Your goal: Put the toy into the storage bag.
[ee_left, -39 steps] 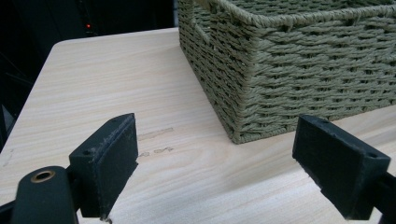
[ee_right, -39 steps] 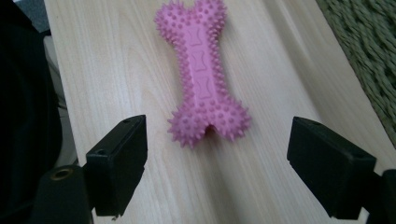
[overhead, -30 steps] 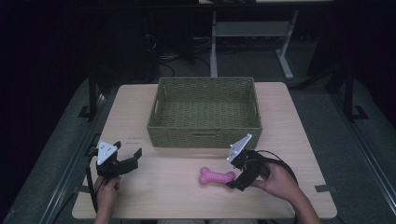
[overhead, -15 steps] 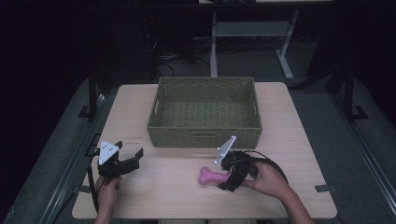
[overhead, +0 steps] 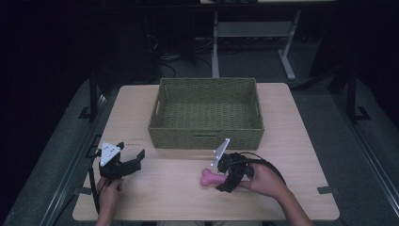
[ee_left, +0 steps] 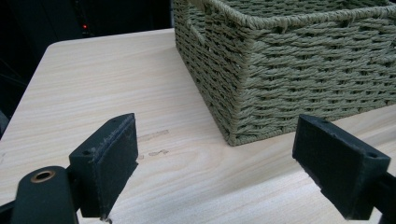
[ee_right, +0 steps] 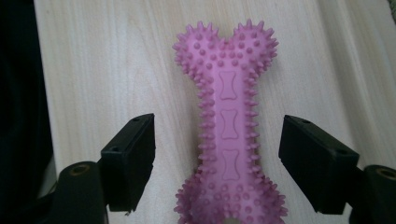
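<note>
The bone [ee_right: 229,126] lies lengthwise between the wide-open, empty right gripper [ee_right: 217,161], straddled mid-shaft; the left gripper [ee_left: 233,172], likewise open and empty, is well apart.

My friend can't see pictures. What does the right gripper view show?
A pink spiky bone toy lies flat on a light wooden table, right between the two black jaws of the open right claw. The jaws stand on either side of its middle without touching it.
</note>
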A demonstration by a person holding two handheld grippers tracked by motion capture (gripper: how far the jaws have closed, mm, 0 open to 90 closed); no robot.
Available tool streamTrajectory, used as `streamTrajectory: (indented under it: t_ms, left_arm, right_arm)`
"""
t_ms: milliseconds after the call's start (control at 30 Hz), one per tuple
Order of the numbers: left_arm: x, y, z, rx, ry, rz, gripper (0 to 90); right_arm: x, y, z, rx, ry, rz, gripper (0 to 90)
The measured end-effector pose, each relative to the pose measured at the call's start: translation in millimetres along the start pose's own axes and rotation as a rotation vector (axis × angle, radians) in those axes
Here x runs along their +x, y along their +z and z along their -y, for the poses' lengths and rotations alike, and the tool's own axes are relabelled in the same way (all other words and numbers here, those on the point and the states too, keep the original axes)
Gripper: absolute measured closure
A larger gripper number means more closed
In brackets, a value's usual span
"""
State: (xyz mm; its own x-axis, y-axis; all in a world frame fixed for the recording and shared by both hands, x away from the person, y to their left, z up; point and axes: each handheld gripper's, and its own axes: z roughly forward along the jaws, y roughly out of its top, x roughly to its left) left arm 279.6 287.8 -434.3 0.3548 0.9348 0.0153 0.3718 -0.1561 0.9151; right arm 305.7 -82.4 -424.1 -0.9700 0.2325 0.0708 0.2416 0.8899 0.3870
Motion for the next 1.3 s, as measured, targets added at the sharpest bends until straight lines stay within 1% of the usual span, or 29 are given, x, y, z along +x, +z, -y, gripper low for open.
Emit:
streamTrajectory:
  t_ms: [33, 200, 267, 300, 367, 500, 567, 633, 767, 833, 967, 1133, 1167, 1200, 1233, 1300]
  left_arm:
    - [0.2, 0.0, 0.1, 0.0, -0.002, 0.002, 13.7]
    - [1.4, -0.3, 0.1, 0.0, -0.004, 0.001, 13.7]
    - [1.9, -0.5, 0.0, -0.001, -0.004, 0.0, 13.6]
    - [2.5, -0.5, 0.0, -0.001, -0.007, -0.002, 13.6]
    - [2.9, -0.5, 0.2, -0.001, -0.011, 0.0, 13.7]
    - [3.1, -0.8, 0.1, -0.003, -0.016, -0.002, 13.7]
    - [3.0, -0.7, 0.0, -0.004, -0.01, -0.001, 13.7]
    - [2.8, -0.6, 0.1, -0.003, -0.013, -0.001, 13.7]
    - [3.3, -0.4, 0.3, 0.0, -0.011, -0.002, 13.7]
    - [3.5, -0.4, 0.1, -0.003, -0.016, -0.001, 13.7]
    - [3.4, -0.8, 0.0, -0.004, -0.017, -0.002, 13.6]
    - [3.9, -0.8, 0.0, -0.004, -0.017, -0.003, 13.7]
    - [3.8, -1.1, -0.1, -0.004, -0.016, -0.002, 13.6]
    - [3.8, -1.1, -0.1, -0.004, -0.016, -0.002, 13.7]
    - [3.8, -1.2, -0.3, -0.005, -0.014, -0.004, 13.7]
    - [3.9, -1.3, -0.3, -0.007, -0.015, -0.003, 13.6]
  right_arm:
    - [-0.3, 1.9, -0.5, 0.008, -0.003, -0.003, 31.3]
    - [-2.4, 6.2, -2.4, 0.021, -0.002, -0.001, 33.3]
    - [-2.2, 8.6, -3.2, 0.032, -0.004, 0.003, 35.7]
    - [-1.2, 10.0, -3.9, 0.041, -0.011, 0.01, 37.0]
    - [-0.8, 11.0, -4.7, 0.041, -0.019, 0.013, 38.6]
    - [-1.3, 12.2, -5.2, 0.046, -0.022, 0.027, 41.5]
    - [-0.2, 13.9, -5.7, 0.054, -0.035, 0.044, 44.1]
    - [0.4, 14.1, -5.8, 0.057, -0.037, 0.047, 45.4]
    - [-0.3, 13.9, -5.9, 0.054, -0.039, 0.044, 46.9]
    - [-0.6, 14.7, -6.1, 0.057, -0.039, 0.045, 47.8]
    - [0.2, 16.6, -6.8, 0.066, -0.052, 0.051, 49.7]
    - [-1.3, 17.9, -6.9, 0.069, -0.047, 0.05, 52.0]
    - [-1.0, 19.0, -6.9, 0.077, -0.049, 0.051, 53.8]
    - [-1.0, 19.0, -6.9, 0.077, -0.049, 0.051, 53.8]
    - [0.2, 19.1, -7.3, 0.078, -0.059, 0.052, 56.5]
    - [0.1, 18.8, -7.5, 0.078, -0.062, 0.05, 57.1]
